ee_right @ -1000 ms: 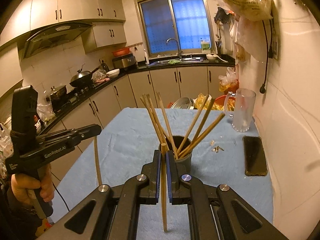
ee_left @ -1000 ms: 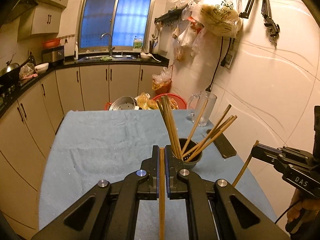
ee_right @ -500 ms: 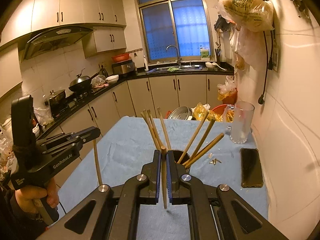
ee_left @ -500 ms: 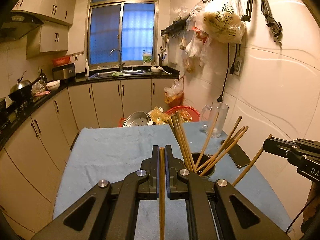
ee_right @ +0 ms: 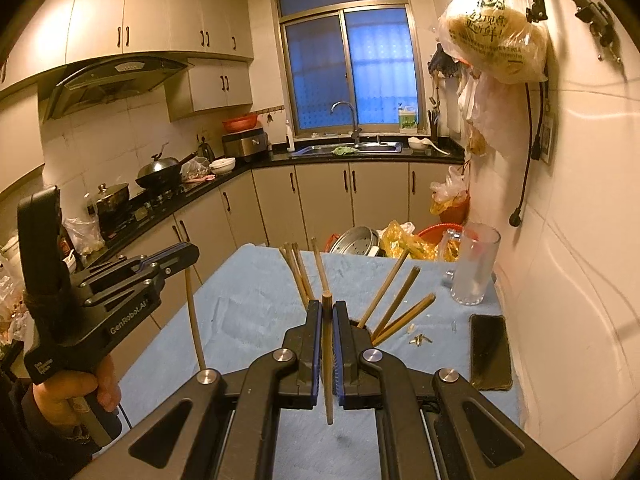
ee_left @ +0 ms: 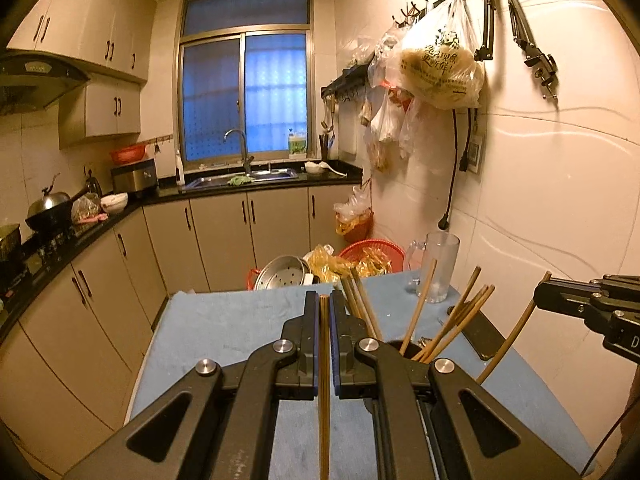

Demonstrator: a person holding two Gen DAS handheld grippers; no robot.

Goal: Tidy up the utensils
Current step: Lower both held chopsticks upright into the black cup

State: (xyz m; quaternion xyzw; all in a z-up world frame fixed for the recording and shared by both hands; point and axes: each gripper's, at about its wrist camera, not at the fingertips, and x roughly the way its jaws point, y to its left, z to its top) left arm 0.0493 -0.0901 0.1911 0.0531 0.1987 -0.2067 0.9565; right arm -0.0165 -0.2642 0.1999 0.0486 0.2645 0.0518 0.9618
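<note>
Blue cloth [ee_right: 248,300] covers the kitchen table; each gripper, left [ee_left: 325,308] marked "GenRobot.AI" and right [ee_right: 327,312] marked perhaps "DAS", clamps one chopstick.

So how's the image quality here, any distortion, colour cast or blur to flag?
Left wrist view: strong fisheye bending the wall tiles, black vignette corners, warm yellow cast against the blue window; the left gripper and its chopstick are sharp. Right wrist view: same bend and cast; the right gripper is crisp, no motion blur.
</note>
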